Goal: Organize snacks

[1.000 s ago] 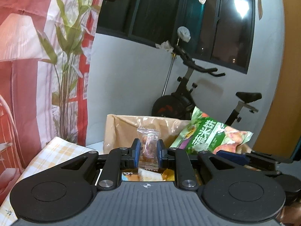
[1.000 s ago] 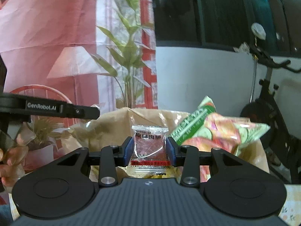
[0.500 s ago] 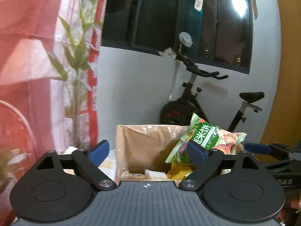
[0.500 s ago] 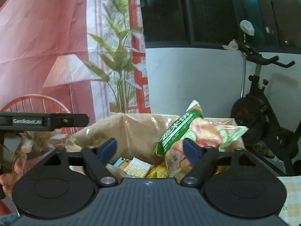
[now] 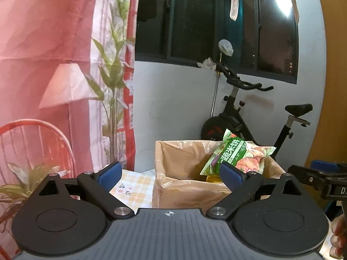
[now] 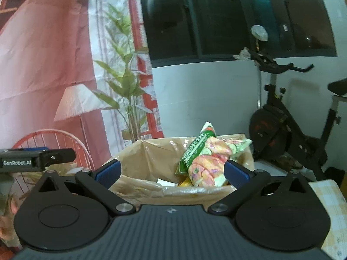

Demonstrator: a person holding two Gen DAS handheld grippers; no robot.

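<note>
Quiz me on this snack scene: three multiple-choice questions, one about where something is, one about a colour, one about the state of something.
1. Where is the green snack bag?
A. On the exercise bike
B. Sticking out of the lined cardboard box
C. On the checked tablecloth

2. What colour are the claw pads?
A. Blue
B. Yellow
C. White

3. What does the right claw hold?
A. A biscuit packet
B. The green bag
C. Nothing

Answers:
1. B, its top rises above the box rim.
2. A, both pads show blue.
3. C, its jaws are opening wide with nothing between the pads.
</note>
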